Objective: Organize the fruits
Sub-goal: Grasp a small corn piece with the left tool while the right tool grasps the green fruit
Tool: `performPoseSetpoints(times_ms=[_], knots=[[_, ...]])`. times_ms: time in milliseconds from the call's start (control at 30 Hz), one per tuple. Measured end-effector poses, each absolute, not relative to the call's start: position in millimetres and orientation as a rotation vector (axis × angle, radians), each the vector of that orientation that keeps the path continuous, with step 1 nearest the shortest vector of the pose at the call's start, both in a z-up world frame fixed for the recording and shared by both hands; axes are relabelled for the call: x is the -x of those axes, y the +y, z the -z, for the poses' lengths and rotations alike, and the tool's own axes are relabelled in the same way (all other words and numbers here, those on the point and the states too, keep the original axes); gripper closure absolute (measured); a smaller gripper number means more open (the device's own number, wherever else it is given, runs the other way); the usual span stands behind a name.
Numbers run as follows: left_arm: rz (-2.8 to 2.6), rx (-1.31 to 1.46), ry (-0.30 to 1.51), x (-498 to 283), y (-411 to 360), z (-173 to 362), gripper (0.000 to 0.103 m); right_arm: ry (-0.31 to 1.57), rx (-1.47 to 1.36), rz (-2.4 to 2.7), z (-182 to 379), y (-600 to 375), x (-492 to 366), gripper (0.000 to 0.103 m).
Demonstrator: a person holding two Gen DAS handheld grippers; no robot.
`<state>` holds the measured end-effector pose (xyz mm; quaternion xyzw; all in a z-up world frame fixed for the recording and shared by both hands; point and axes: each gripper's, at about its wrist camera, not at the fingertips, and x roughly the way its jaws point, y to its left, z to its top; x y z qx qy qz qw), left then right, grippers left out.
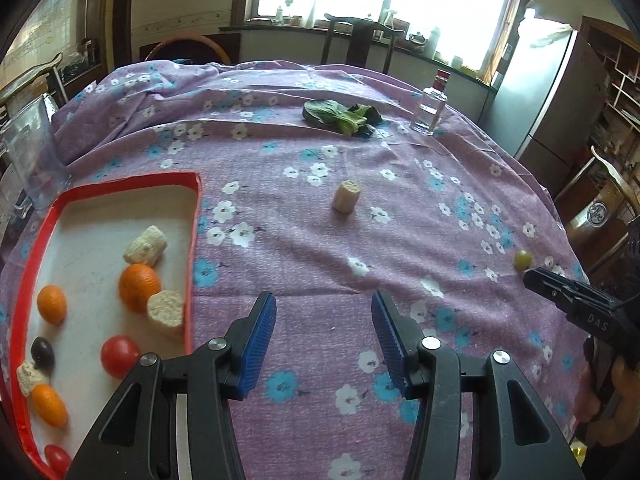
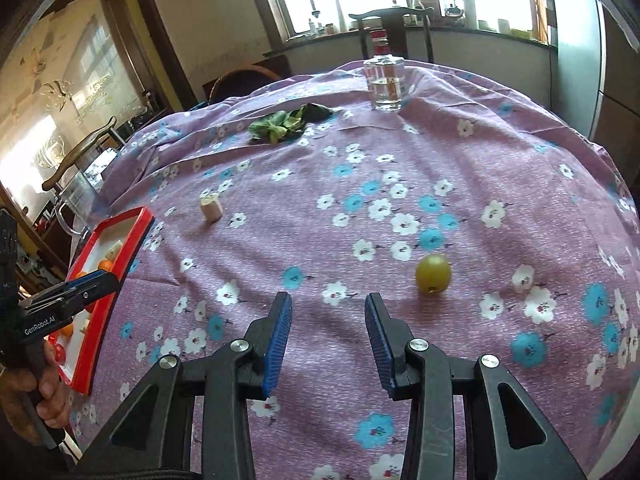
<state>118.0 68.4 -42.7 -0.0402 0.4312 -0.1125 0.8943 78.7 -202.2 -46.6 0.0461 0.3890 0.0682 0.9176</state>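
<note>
A red-rimmed tray (image 1: 194, 240) at the left holds oranges (image 1: 139, 287), tomatoes (image 1: 119, 356), a dark grape (image 1: 42, 354) and corn pieces (image 1: 145, 246). My left gripper (image 1: 324, 304) hangs open and empty over the purple cloth just right of the tray. A loose corn piece (image 1: 347, 196) stands on the cloth ahead of it. A yellow-green grape (image 2: 433, 273) lies just ahead and right of my right gripper (image 2: 328, 304), which is open with nothing between its blue pads. The same grape (image 1: 523, 259) shows in the left wrist view beside the right gripper's tip. The tray (image 2: 132, 256) appears again at the left of the right wrist view.
A leafy green vegetable (image 1: 340, 114) and a clear bottle with a red cap (image 1: 430, 108) stand at the far side of the table. A clear plastic jug (image 1: 30, 160) stands behind the tray. Chairs ring the table; the cloth falls away at its round edge.
</note>
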Motion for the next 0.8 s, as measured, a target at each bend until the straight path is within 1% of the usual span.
performPoseSetpoints(times_ms=[300,633,733,800], knots=[[0.258,0.044,0.892,-169.9,34.7,51.4,0.053,0.794,-0.076,-0.057,48.6,-229.7,-92.2,0.064],[0.232,0.034,0.936,-247.1,13.3,84.1,0.053,0.818,-0.038,0.019,59.7,-249.8,-116.1,0.064],[0.229,0.025,0.950,-265.4,7.7,95.0,0.053,0.826,-0.051,0.005,64.4,-251.4,-121.3,0.060],[0.225,0.013,0.961,-275.6,3.2,102.2,0.053,0.830,-0.048,-0.002,66.1,-249.9,-124.0,0.060]])
